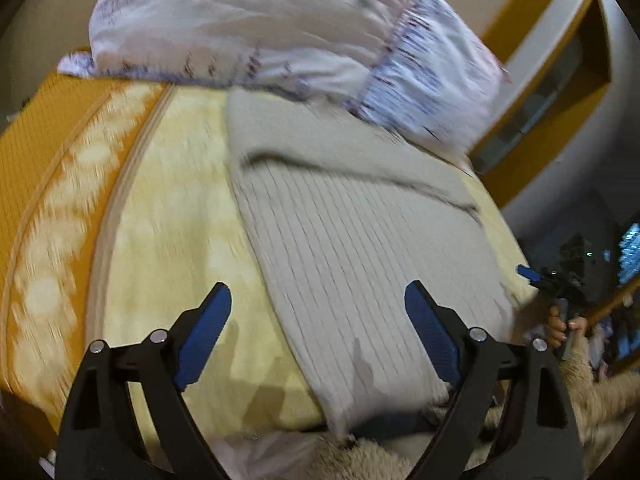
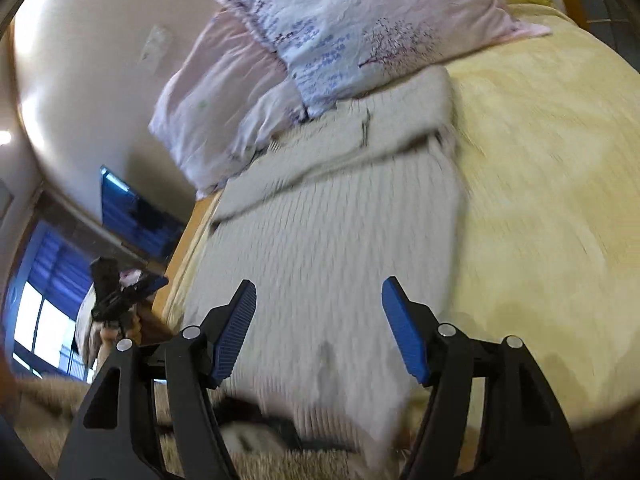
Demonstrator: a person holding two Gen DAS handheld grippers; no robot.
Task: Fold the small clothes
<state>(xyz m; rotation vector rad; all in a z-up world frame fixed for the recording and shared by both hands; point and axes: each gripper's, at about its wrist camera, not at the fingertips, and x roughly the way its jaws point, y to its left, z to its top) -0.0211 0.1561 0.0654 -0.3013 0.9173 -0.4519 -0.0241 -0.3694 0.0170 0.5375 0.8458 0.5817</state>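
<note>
I see the ribbed grey sweater [image 1: 360, 248] lying flat on the yellow bedspread [image 1: 168, 216], its far end folded over and touching the floral pillow [image 1: 256, 28] at the head of the bed. Both views are motion-blurred.

My left gripper [image 1: 318, 320] has its blue pads spread wide with nothing between them; it hangs over the near left edge of the sweater, one finger above the bedspread, the other above the knit. My right gripper [image 2: 319, 316] is likewise spread and empty, above the near end of the sweater [image 2: 328, 240].

In the left wrist view, the right gripper [image 1: 532, 274] appears at the right bed edge, gripped by a hand [image 1: 560, 326]. An orange patterned border [image 1: 44, 184] runs along the bedspread's left side.
</note>
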